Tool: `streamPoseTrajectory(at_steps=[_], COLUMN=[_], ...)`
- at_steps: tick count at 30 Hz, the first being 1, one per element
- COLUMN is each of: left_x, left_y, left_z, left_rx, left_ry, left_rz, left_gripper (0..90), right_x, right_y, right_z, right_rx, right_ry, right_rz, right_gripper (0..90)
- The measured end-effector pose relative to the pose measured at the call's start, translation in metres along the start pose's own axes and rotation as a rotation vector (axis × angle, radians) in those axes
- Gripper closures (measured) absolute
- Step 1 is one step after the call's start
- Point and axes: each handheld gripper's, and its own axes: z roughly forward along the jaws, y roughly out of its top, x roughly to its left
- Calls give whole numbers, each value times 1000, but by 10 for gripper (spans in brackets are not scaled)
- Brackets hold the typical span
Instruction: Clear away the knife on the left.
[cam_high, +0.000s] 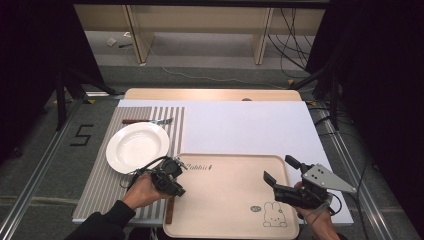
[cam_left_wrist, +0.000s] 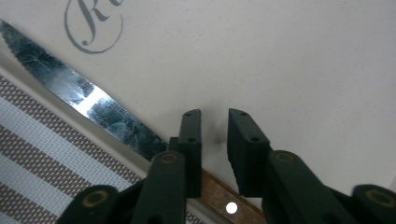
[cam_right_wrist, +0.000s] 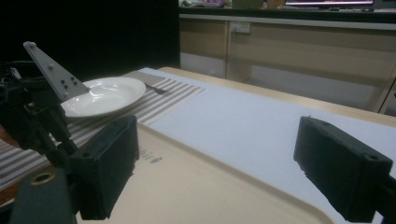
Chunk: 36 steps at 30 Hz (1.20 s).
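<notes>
Dim, soft-focus pictures; dark surroundings.

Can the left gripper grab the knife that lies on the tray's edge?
Probably yes. The left gripper hovers right over the knife, which lies bare along the tray rim, nothing covering it. Its fingers stand slightly apart with nothing between them, beside the blade, so a small shift is needed.

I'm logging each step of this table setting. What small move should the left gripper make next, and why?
Probably lift the left gripper off the knife: its jaws stand slightly apart with nothing between them, and the knife lies along the tray edge.
</notes>
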Motion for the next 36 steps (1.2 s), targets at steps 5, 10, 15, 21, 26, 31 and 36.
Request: streamPoseTrajectory(at_steps=[5,10,15,21,26,31,36], left_x=[0,-2,-7,-11,-12,-13,-12], left_y=[-1,-2,-1,-2,-5,-11,-18], left_z=[-4,-7,-10,-17,-26,-37,-49], left_rx=[-27,-65,-120,-219,-316,-456,-609], left_ry=[-22,-36,-49,-83,-84,-93,-89], left_rz=[-10,-12,8,56,78,76,74], left_gripper=[634,519,324,206,163,159,157], right_x=[0,0,0,0,0,0,1], right_y=[0,0,0,0,0,0,0], right_z=[0,0,0,0,0,0,0], right_rx=[-2,-2,0,-2,-3,-2,-3], right_ry=[0,0,1,2,2,4,9], right_rz=[-2,-2,-1,-1,-2,-3,-2], right_gripper=[150,150,150,150,150,150,149])
